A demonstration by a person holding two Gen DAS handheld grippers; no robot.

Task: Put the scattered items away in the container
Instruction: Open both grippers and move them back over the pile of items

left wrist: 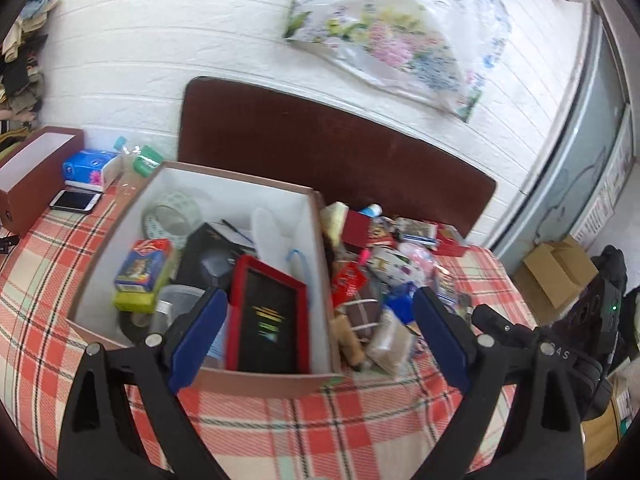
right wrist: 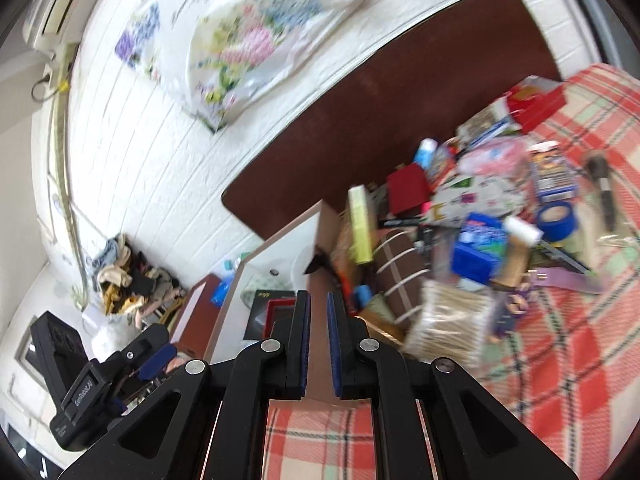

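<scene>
A white-lined cardboard box (left wrist: 308, 216) stands on the plaid cloth and holds a red-framed black case (left wrist: 268, 316), a tape roll (left wrist: 172, 216), a card pack (left wrist: 144, 268) and other items. A heap of scattered items (left wrist: 384, 276) lies to its right. My left gripper (left wrist: 320, 336) is open and empty, over the box's near right corner. My right gripper (right wrist: 318, 340) has its jaws nearly closed with a narrow gap, nothing between them, above the box's right wall (right wrist: 320, 240). The heap (right wrist: 480, 232) spreads to its right, with a bag of cotton swabs (right wrist: 448, 324) nearest.
A dark brown headboard (left wrist: 320, 140) runs behind the box. A brown box (left wrist: 36, 172), a phone (left wrist: 76, 200) and a tissue pack (left wrist: 88, 164) lie at the left. A floral bag (left wrist: 396, 36) hangs on the wall. A cardboard carton (left wrist: 556, 276) stands off the right edge.
</scene>
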